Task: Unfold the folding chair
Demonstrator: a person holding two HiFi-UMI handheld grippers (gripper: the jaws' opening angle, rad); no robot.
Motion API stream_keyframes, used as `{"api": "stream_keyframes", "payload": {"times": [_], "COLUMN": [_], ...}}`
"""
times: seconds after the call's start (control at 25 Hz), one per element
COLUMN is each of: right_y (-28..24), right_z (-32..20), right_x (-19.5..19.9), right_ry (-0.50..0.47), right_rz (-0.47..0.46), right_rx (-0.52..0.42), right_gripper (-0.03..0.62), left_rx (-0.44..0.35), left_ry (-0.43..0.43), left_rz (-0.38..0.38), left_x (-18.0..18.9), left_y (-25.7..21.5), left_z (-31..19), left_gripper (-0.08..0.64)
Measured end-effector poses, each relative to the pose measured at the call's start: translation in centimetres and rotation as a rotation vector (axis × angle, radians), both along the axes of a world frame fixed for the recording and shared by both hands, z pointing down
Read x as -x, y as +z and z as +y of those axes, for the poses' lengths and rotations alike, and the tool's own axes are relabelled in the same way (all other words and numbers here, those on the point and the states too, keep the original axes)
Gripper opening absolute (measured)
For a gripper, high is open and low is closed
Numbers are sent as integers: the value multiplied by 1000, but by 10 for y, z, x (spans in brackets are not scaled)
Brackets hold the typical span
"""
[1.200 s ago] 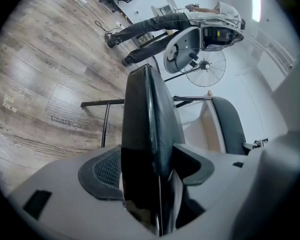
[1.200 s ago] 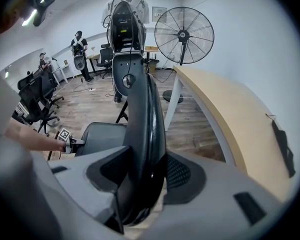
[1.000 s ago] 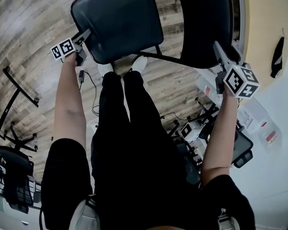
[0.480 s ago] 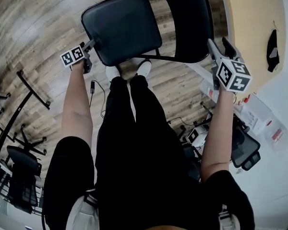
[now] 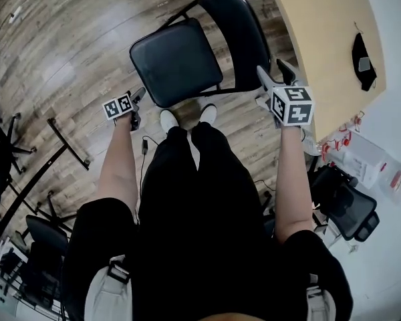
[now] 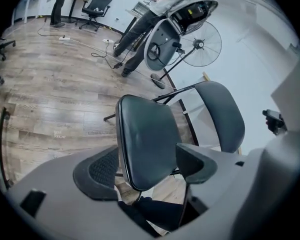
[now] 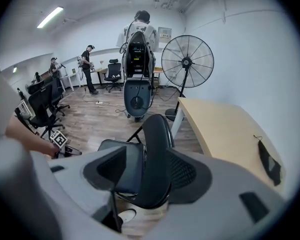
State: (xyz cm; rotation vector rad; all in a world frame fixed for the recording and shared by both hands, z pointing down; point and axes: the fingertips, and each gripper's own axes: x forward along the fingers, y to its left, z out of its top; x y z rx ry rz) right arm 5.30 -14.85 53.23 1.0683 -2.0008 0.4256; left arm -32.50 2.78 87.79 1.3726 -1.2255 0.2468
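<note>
**Left gripper** [image 5: 140, 93]: we record its jaws at their widest, having just been opening. They clamp nothing. The chair seat only shows through the gap from farther off.

**Right gripper** [image 5: 272, 72]: we record its jaws apart, though less wide, and also just opened. They are empty. The backrest is in line behind them, and we see no contact.

**Folding chair** [image 5: 177, 60]: we find it unfolded and standing on its legs just ahead of the person's white shoes [image 5: 168, 119]. The seat is level and the backrest is upright, on the side toward the table.

**Surface:** a wood floor [image 5: 60, 52], with cables lying on it.

**Room:**
- a tan table [image 5: 321, 25] beside the chair, with a black item [image 5: 361, 52] on it
- a pedestal fan [image 7: 186, 64]
- an office chair [image 5: 347, 202]
- other people standing at the far wall [image 7: 88, 66]
</note>
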Motion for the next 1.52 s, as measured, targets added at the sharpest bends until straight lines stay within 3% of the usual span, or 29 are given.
{"api": "stream_keyframes", "payload": {"times": [0.2, 0.36, 0.56, 0.72, 0.96, 1.2, 1.52], "right_y": [-30, -58, -101, -134, -183, -227, -255], "right_z": [30, 45, 58, 68, 85, 102, 124], "right_x": [14, 28, 38, 43, 41, 31, 14], "right_ry": [-50, -113, -207, -320, -486, -622, -758], "right_rz": [-49, -165, -357, -459, -600, -701, -783], "right_rx": [-38, -100, -134, -165, -193, -255, -289], "right_gripper": [239, 238, 238, 236, 232, 215, 183], "left_rx": [-60, -155, -303, -443, -657, -829, -971], "left_ry": [30, 69, 169, 186, 152, 154, 108], "left_rz": [-18, -45, -49, -53, -156, -295, -455], "left_x": [-12, -26, -80, -132, -197, -242, -282], "left_y": [-69, -139, -242, -328, -441, -520, -582], "left_z": [12, 13, 13, 12, 6, -2, 1], "left_gripper": [337, 337, 337, 337, 336, 291, 218]}}
